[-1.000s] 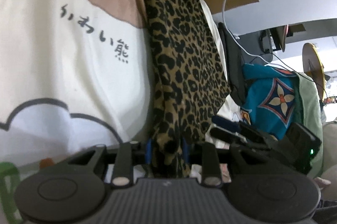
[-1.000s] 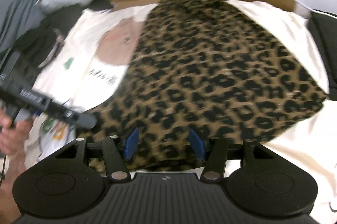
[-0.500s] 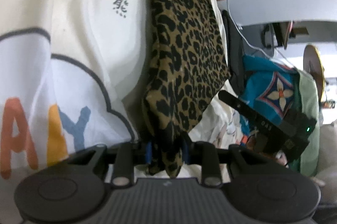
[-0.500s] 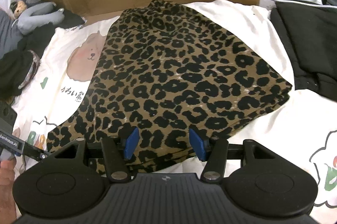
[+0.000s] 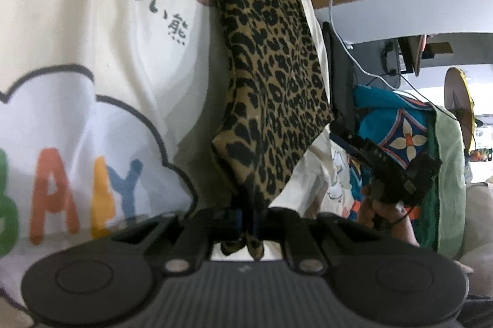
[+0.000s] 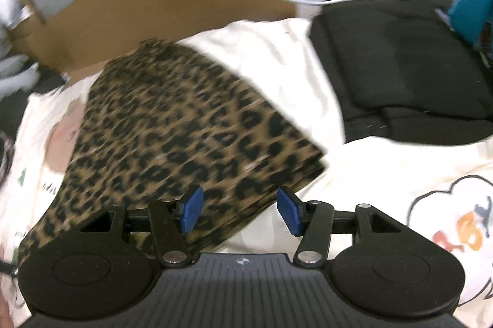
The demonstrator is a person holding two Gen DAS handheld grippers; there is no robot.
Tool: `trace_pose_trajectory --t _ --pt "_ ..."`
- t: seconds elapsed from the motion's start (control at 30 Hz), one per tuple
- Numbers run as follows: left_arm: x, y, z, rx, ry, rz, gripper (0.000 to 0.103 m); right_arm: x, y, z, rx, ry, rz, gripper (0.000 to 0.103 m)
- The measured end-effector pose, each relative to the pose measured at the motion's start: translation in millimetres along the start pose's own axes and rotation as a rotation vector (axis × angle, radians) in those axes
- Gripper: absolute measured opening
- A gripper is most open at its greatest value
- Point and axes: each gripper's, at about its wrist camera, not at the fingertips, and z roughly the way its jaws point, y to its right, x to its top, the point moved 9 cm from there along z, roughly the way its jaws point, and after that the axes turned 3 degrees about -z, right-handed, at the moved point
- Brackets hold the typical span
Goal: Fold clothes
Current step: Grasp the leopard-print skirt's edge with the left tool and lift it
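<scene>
our left gripper has its fingers pinched tight on a corner of the leopard-print garment, which stretches away from it over the cream printed sheet. our right gripper is spread wide with nothing between its blue pads, just above the folded garment's near edge.

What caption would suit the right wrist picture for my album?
Open right gripper poised over the near edge of a folded leopard-print garment lying on a cream cartoon-printed sheet.
</scene>
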Motion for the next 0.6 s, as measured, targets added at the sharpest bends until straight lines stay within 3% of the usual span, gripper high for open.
trace_pose_trajectory --t 0.27,0.33,0.43,0.6 --pt "11 -3 -16 0.050 0.028 -0.004 0.005 15 43 16 -0.012 -0.003 0.104 0.059" --pt "14 -4 -18 0.064 0.036 -0.006 0.005 18 47 24 0.007 -0.016 0.113 0.059" --pt "18 -3 -19 0.079 0.042 -0.004 0.005 23 53 33 0.040 -0.033 0.140 0.050" --pt "18 -1 -16 0.092 0.038 -0.001 0.006 27 53 50 0.090 -0.081 0.134 0.049"
